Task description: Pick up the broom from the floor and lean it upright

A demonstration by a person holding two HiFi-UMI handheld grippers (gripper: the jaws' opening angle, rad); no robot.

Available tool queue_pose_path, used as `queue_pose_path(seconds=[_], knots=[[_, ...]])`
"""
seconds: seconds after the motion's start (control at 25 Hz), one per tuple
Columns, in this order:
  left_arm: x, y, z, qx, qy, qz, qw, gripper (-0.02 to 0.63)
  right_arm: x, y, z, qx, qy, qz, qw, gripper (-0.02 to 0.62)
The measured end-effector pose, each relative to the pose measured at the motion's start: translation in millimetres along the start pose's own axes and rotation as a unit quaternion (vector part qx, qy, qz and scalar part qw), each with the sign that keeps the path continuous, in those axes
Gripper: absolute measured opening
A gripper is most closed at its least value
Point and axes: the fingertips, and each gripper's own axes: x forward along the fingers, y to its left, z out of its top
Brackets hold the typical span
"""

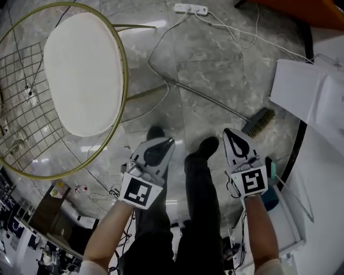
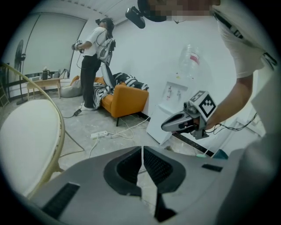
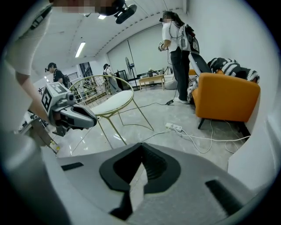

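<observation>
**Broom.** The broom (image 1: 215,102) lies flat on the marble floor (image 1: 215,48). Its thin handle runs diagonally in the head view, from the upper centre down to the brush head (image 1: 258,122) at the right. Neither claw touches it.

**Left claw.** The left claw (image 1: 167,142) is held out ahead of the person's left forearm, above the dark shoes and trousers. In the left gripper view its two jaws meet along the centre line, with nothing between them.

**Right claw.** The right claw (image 1: 229,131) is held out ahead of the right forearm. In the head view its tip appears near the brush head, with a gap of floor between the two. In the right gripper view its jaws are closed together and hold nothing.

**Surroundings.** A chair (image 1: 80,70) with a white seat and a gold wire frame stands to the left of the broom. A white power strip (image 1: 191,8) and its cable lie on the floor beyond the handle. An orange armchair (image 3: 226,96) stands further back, with another person standing beside it.
</observation>
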Motion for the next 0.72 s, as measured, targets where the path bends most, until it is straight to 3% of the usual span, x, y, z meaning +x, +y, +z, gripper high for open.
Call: queue_pose_path(seconds=[0.28, 0.72], knots=[[54.9, 10.2, -68.1, -0.008, 0.012, -0.006, 0.9999, 0.015, 66.1, -8.0, -73.8, 0.005, 0.036, 0.016, 0.999, -0.002], [130.2, 20.1, -150.1, -0.006, 0.02, -0.027, 0.9994, 0.015, 150.1, -39.0, -173.6, -0.018, 0.049, 0.001, 0.999, 0.017]])
